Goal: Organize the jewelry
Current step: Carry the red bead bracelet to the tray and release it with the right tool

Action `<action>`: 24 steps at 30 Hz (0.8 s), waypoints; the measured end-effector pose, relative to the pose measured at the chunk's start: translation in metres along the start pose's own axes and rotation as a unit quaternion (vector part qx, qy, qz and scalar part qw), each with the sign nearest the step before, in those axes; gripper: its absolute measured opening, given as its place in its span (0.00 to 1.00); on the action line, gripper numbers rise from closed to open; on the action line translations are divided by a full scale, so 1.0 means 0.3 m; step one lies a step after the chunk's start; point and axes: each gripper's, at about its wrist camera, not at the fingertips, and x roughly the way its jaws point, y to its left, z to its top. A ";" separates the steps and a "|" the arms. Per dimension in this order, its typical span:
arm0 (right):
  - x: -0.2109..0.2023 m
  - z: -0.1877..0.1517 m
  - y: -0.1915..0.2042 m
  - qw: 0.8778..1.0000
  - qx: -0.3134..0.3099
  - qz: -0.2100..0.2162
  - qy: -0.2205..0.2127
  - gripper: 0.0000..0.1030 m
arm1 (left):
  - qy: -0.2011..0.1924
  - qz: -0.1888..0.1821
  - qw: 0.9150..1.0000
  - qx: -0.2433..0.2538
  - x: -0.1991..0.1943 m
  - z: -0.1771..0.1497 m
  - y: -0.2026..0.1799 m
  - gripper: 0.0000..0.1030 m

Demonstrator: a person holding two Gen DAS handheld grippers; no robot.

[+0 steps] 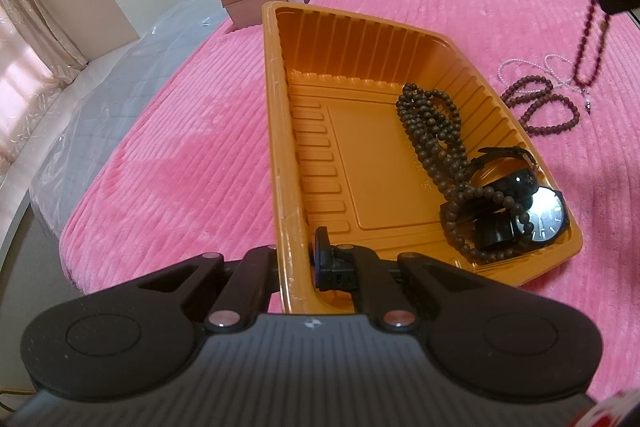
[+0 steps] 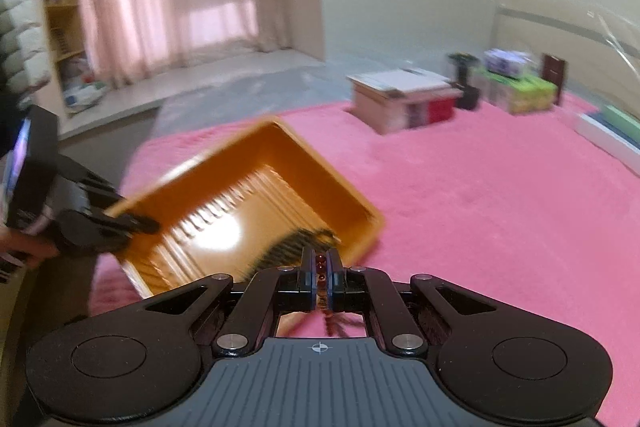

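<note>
Orange tray lengthwise from left fingers, rim gripped.

Glossy ribbed orange plastic tray; matt dark wooden-looking beads; fuzzy corded pink blanket; shiny glass-faced watch.

Orange tray left half bare, dark beads and watch crowd right, blanket open beside
</note>
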 end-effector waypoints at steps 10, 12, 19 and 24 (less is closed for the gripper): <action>0.123 0.088 0.171 0.997 -0.048 0.060 0.002 0.04 | -0.001 -0.002 1.000 -0.001 0.002 0.001 -0.004 0.03; 0.148 0.093 0.192 0.996 -0.054 0.069 0.007 0.04 | -0.001 -0.003 1.000 -0.001 0.003 0.001 -0.004 0.03; 0.194 0.084 0.221 0.993 -0.071 0.093 0.021 0.04 | -0.002 -0.005 1.000 -0.002 0.004 -0.004 -0.001 0.03; 0.226 0.062 0.226 0.991 -0.079 0.102 0.043 0.04 | -0.003 -0.005 1.000 -0.002 0.004 -0.004 -0.001 0.03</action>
